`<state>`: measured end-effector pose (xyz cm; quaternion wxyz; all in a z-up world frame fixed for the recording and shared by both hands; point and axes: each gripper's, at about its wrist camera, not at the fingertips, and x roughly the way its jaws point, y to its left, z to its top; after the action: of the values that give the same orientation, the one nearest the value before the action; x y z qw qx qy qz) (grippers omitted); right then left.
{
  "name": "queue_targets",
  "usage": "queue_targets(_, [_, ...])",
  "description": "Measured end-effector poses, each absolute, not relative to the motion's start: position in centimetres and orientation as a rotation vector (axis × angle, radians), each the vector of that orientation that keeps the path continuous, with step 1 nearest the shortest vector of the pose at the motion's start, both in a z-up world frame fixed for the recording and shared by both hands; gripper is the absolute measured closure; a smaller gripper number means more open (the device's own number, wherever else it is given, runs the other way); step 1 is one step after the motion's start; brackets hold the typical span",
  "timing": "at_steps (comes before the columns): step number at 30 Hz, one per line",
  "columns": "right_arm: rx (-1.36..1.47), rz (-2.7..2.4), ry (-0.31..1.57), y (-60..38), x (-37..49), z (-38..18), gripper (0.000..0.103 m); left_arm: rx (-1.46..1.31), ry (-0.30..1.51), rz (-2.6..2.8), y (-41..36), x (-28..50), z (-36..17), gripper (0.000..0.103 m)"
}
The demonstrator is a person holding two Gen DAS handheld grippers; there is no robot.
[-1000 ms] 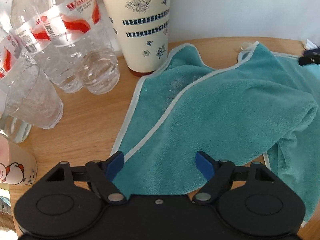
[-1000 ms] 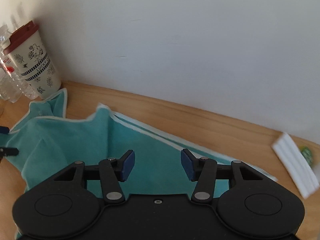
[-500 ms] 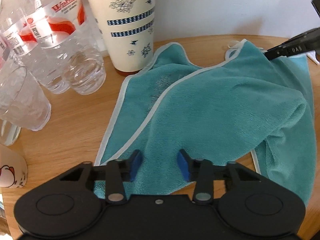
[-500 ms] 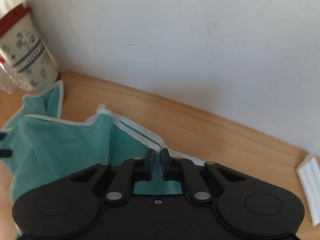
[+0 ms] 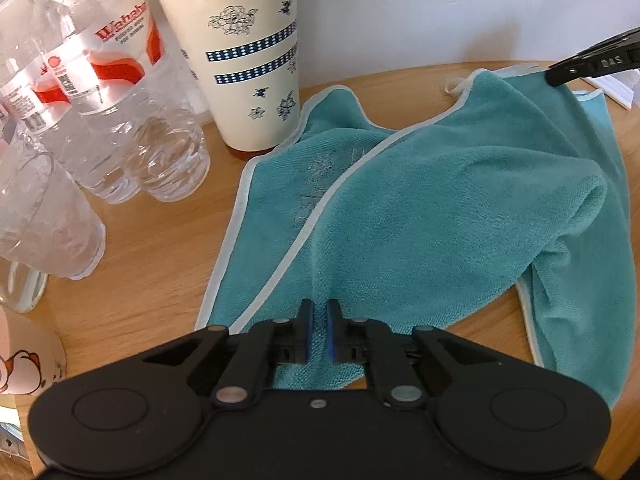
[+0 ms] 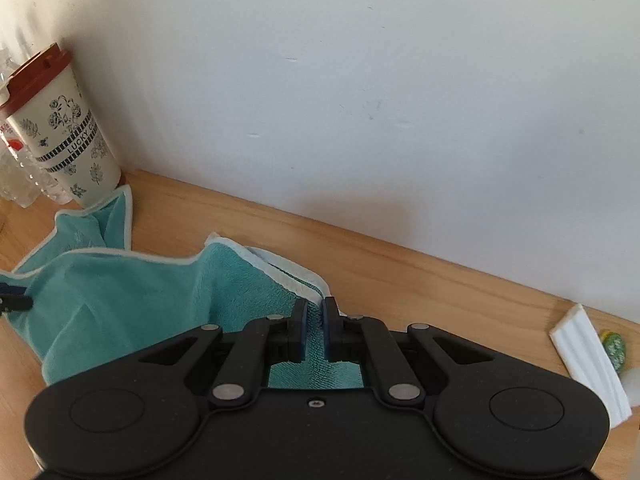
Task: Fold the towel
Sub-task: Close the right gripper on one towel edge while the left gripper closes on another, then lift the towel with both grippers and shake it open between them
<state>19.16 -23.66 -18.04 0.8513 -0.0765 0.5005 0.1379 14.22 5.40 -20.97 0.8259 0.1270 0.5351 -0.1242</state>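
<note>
Clear bottles [image 5: 132,120] and a floral cup [image 5: 248,56] stand at my left on the wooden table [image 5: 160,240]. My left gripper [image 5: 318,320] pinches the near edge of the rumpled teal towel [image 5: 440,208]; my right gripper [image 6: 316,320] clamps its white-trimmed far edge.

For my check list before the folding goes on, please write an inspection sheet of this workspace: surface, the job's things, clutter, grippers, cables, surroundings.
Surface: light wooden table, against the wall.
Job's things: teal terry towel with white edging, crumpled, partly doubled over, not folded flat.
Clutter: cream floral tumbler with red-brown lid touching a towel corner; clear plastic water bottles; clear glass cup; white folded paper.
Grippers: left gripper shut on the towel's near edge; right gripper shut on the towel's white-edged hem.
Cables: nothing seen.
Surroundings: plain white wall.
</note>
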Motion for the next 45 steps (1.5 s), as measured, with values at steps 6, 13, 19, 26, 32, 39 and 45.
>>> queue_targets(6, [-0.105,0.256,1.023,-24.9,18.0,-17.3,0.095,0.263,1.138,-0.250,5.8,14.0,-20.8,0.097])
queue_targets(13, [-0.181,0.278,0.946,-24.1,15.9,-15.2,0.095,0.191,1.082,-0.259,6.4,13.4,-18.3,0.097])
queue_targets(19, [-0.141,0.265,0.985,-24.5,13.5,-14.4,0.094,0.179,1.063,-0.286,6.7,12.3,-16.6,0.097])
queue_targets(26, [-0.173,0.275,1.115,-25.0,6.1,-16.5,0.092,0.193,1.094,-0.316,6.5,9.0,-16.9,0.097])
queue_targets(32, [-0.180,0.300,1.131,-25.1,4.4,-17.0,0.097,0.218,1.127,-0.334,6.1,7.0,-17.9,0.097])
queue_targets(39, [-0.373,0.383,0.971,-24.3,3.7,-15.8,0.057,0.210,1.110,-0.309,6.9,6.2,-17.6,0.097])
queue_targets(45, [-0.477,0.504,0.991,-23.0,6.7,-17.9,0.057,0.214,1.103,-0.282,7.6,6.3,-17.6,0.097])
